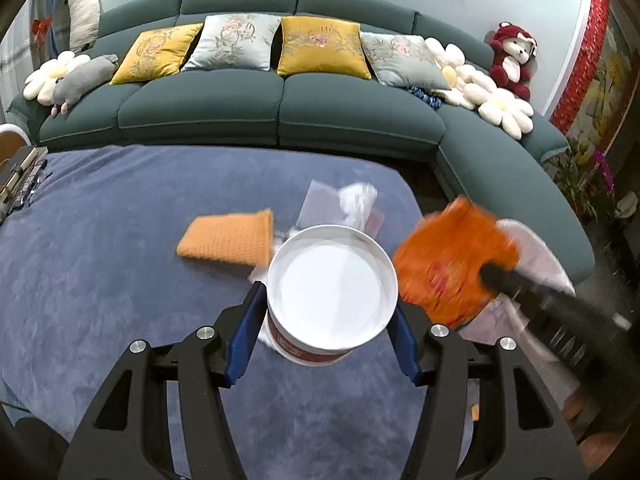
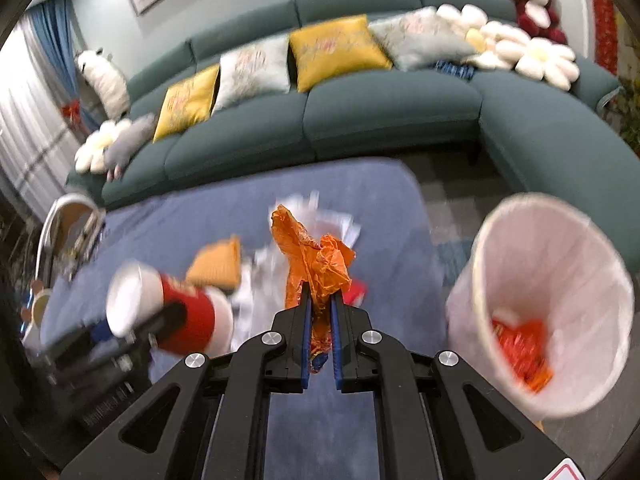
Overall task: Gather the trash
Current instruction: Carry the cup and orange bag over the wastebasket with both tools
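My left gripper [image 1: 328,300] is shut on a white paper cup [image 1: 332,292] with a red band, held above the blue-covered table [image 1: 100,260]; the cup's inside looks empty. The same cup [image 2: 172,312] shows at the left of the right wrist view. My right gripper [image 2: 320,300] is shut on a crumpled orange wrapper [image 2: 316,256], which appears blurred as the orange wrapper [image 1: 448,264] beside the cup. A white-lined trash bin [image 2: 560,272] stands at the right with orange trash [image 2: 520,352] inside. White paper scraps [image 1: 356,200] and a clear plastic piece [image 1: 316,200] lie on the table.
An orange cloth [image 1: 228,238] lies on the table left of the cup. A green sectional sofa [image 1: 280,108] with cushions and plush toys curves behind and to the right. A chair with clutter [image 2: 68,232] stands at the table's left end.
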A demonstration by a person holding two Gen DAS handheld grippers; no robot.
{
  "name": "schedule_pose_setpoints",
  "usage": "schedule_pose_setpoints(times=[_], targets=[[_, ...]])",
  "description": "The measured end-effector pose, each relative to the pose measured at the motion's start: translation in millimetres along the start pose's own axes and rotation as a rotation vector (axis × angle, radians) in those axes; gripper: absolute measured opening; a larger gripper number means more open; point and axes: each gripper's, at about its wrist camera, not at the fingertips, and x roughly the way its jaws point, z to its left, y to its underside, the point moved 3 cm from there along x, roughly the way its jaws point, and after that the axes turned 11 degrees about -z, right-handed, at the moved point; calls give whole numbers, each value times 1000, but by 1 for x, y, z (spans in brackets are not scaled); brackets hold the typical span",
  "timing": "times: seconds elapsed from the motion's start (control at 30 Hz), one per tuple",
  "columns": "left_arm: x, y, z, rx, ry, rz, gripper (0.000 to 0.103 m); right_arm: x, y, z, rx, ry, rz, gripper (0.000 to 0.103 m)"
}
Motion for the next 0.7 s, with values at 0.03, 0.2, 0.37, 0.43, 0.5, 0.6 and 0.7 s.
schedule_pose_setpoints(times=[0.03,0.2,0.37,0.43,0.5,0.6,0.7], targets=[[0,4,1,0,-5,8,55,5,13,2,-5,-1,26,9],[2,21,9,22,-30,44,55,14,47,-1,-7,22,86,18],[1,31,15,19,-41,58,55,13,59,-19,30,51,96,39],[3,33,15,17,-41,62,55,16,65,-30,48,51,116,39],[5,35,15,9,-38,71,55,18,69,-34,65,50,131,39],[6,39,14,4,-37,79,55,18,71,-36,69,50,135,39],[6,39,13,11,-35,80,55,15,70,-35,78,26,135,34]])
